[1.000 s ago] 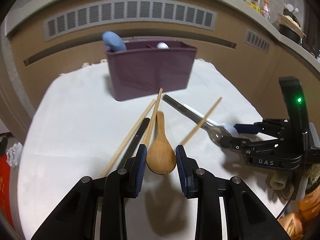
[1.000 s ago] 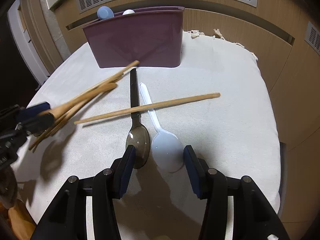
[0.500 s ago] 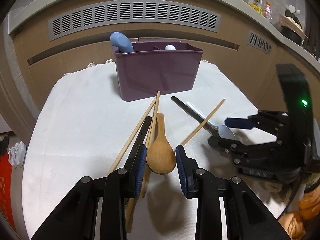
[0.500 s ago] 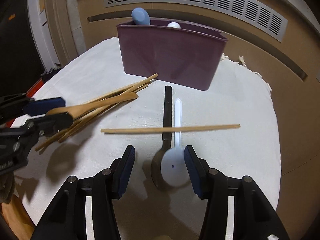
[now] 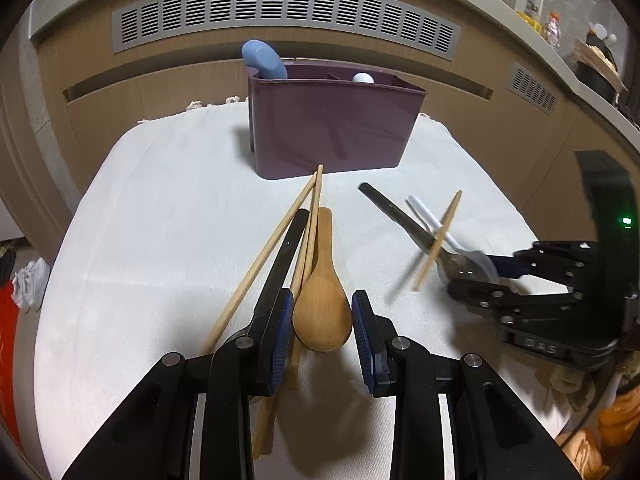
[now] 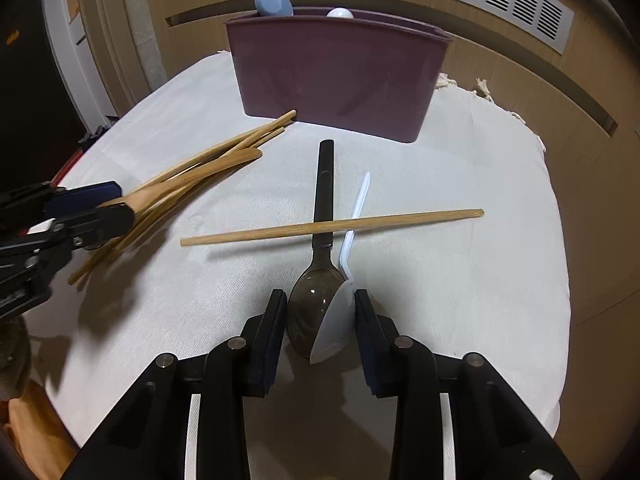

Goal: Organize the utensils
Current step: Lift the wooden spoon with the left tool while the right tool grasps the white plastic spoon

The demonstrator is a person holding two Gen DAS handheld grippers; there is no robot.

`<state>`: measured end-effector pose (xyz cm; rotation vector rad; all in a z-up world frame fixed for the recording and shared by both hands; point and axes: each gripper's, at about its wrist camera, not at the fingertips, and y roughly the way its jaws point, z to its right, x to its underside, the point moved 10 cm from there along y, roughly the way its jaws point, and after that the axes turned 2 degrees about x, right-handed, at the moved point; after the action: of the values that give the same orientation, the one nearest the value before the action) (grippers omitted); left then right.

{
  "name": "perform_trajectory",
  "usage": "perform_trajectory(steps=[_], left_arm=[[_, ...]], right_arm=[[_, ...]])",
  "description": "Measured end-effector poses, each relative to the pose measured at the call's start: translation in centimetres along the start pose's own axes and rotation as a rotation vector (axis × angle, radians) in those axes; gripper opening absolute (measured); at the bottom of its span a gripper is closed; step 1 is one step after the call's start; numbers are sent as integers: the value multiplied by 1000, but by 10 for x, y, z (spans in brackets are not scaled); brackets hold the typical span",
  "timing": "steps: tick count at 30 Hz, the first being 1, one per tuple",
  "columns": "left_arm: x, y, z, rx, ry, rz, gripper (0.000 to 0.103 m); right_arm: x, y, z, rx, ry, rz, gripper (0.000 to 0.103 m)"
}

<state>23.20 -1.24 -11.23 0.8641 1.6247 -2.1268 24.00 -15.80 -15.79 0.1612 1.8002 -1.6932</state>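
White woven cloth (image 5: 168,240) covers the one rounded table, its fringe showing at the far edge. On it stands a single plum-coloured plastic caddy (image 5: 332,128), smooth-walled and divided inside; one blue rounded handle end (image 5: 264,60) and one white rounded end (image 5: 363,77) poke above its rim.

Two grippers are in view, both black with blue-padded fingers. The left gripper (image 5: 322,322) has its jaws closed against the bowl of the one wooden spoon (image 5: 322,312), smooth and oval, whose handle points toward the caddy. The right gripper (image 6: 321,322) is clamped on two spoon bowls at once: a dark translucent spoon (image 6: 316,304) with a flat black handle, and a white plastic spoon (image 6: 338,328) tilted on edge against the right pad, its thin handle bent. Seen from the left wrist, its body carries the letters "DAS" and a lit green dot.

Chopsticks are round, pale wood. One lone chopstick (image 6: 332,226) lies crosswise over both held spoon handles. Beside the wooden spoon lies a bundle of chopsticks (image 5: 276,248), at least three, their tips just beside the caddy's base, with one flat black handle (image 5: 284,256) among them, running under the left finger.
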Motion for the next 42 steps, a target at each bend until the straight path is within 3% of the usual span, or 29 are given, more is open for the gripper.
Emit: perform_trajectory(steps=[2,3,7,17,26,32,34,36,38,42], left_arm=[[2,-2,0,-10,-2,1,31],[3,-3,0,-11,-2,1,31],[6,-5,-1,-8,-3,8,31],[8,-20,-3,2,-9,46,31],[-10,-57,5,-17,40,144,31],[-17,-76,7,-24,45,187,31],[-18,-78,8,-25,48,194,31],[-19,-79,10,-24,53,195,31],[-18,-78,12,-23,58,194,31],[-18,-74,15,-19,62,193,31]], right_arm=[[3,-6,1,-12,3,10,29],[4,-9,2,-18,5,15,19],[7,-19,6,-37,33,19,15],[5,-49,2,-80,32,59,10],[-22,-94,1,-47,4,180,10],[-10,-95,6,-30,-25,163,10],[4,-88,8,-31,-34,137,15],[20,-77,11,-34,-12,101,33],[34,-68,15,-45,24,67,42],[54,-47,25,-144,217,-36,43]])
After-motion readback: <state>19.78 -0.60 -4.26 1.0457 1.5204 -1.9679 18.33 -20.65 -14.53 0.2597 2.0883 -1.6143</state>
